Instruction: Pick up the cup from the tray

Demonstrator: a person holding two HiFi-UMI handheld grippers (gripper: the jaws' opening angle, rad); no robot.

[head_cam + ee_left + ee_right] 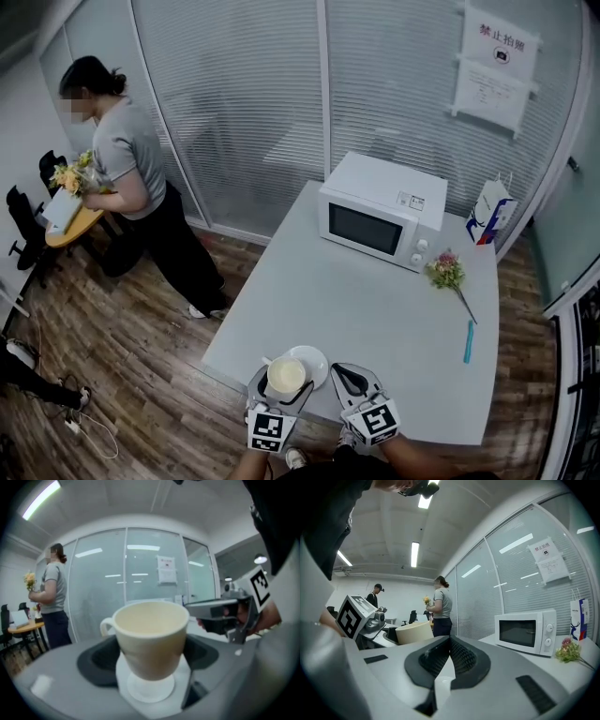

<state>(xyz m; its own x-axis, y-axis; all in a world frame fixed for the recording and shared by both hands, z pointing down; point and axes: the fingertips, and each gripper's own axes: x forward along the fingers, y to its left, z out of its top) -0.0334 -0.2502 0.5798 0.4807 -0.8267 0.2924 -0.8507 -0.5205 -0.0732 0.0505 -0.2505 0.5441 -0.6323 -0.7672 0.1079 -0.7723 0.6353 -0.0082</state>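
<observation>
A cream cup with a handle sits between the jaws of my left gripper, which is shut on it. In the left gripper view the cup fills the middle, upright, with a white saucer showing beneath its foot. In the head view the saucer lies on the grey table near its front edge, partly under the cup. Whether the cup touches the saucer I cannot tell. My right gripper hangs just right of the cup, shut and empty. The cup shows at its left.
A white microwave stands at the table's back. A flower sprig, a blue pen and a paper bag lie to the right. A person stands at the left by a small round table.
</observation>
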